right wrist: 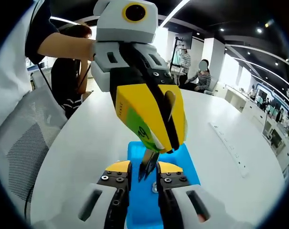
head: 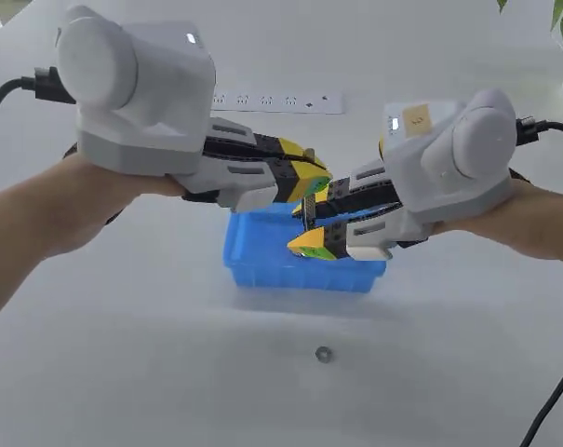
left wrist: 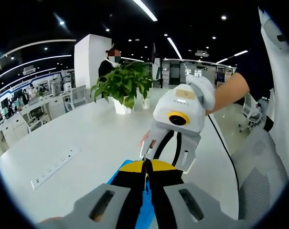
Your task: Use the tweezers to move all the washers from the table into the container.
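Left gripper (head: 316, 175) fingers clamp slim metal tweezers (right wrist: 147, 169); right gripper (head: 309, 244) fingers gape round tips. A knock may skew them.

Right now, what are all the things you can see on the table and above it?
washer: one, silvery, on the table in front of the container
container: one, blue, mid-table
tweezers: one, metal, held above the container
power strip: one, white, far side of the table
plant: one, green, white pot, far end of the table
left gripper: one, grey with yellow tips, shut on the tweezers
right gripper: one, same colours, jaws either side of the tweezers' tips
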Tool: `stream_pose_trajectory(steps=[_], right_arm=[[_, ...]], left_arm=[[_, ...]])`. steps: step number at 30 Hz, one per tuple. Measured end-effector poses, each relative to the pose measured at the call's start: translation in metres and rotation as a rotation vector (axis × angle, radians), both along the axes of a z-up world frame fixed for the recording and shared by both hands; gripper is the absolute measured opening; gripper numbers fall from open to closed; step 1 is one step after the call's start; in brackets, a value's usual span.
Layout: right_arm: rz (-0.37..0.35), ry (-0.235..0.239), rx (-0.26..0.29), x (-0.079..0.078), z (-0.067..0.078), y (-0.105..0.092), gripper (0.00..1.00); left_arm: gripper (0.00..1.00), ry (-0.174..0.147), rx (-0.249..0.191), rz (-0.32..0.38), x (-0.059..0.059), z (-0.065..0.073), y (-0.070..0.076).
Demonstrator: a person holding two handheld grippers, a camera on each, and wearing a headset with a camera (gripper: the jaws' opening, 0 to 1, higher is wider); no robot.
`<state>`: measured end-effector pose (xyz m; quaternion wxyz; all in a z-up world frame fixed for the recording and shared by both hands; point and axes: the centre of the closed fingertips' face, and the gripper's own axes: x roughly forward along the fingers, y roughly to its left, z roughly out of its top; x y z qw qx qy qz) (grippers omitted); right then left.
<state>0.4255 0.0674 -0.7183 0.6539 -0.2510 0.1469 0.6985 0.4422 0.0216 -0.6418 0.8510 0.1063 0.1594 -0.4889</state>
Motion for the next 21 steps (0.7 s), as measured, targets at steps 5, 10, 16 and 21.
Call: stream_pose_trajectory(steps=[5,10,16,21], right_arm=[[-0.017,-0.009,0.002,-0.002,0.006,-0.005,0.25],[-0.049,0.0,0.01,-0.004,0.012,-0.014,0.29],[-0.092,0.005,0.012,-0.014,0.015,-0.033,0.33],[-0.13,0.003,0.012,-0.023,0.018,-0.045,0.42]], left_arm=[[0.06,-0.011,0.01,-0.005,-0.003,0.004,0.002],[0.06,-0.026,0.011,-0.008,-0.009,0.011,0.004],[0.06,-0.034,0.016,-0.013,-0.023,0.016,0.003],[0.06,-0.034,0.031,-0.034,-0.039,0.013,0.0]])
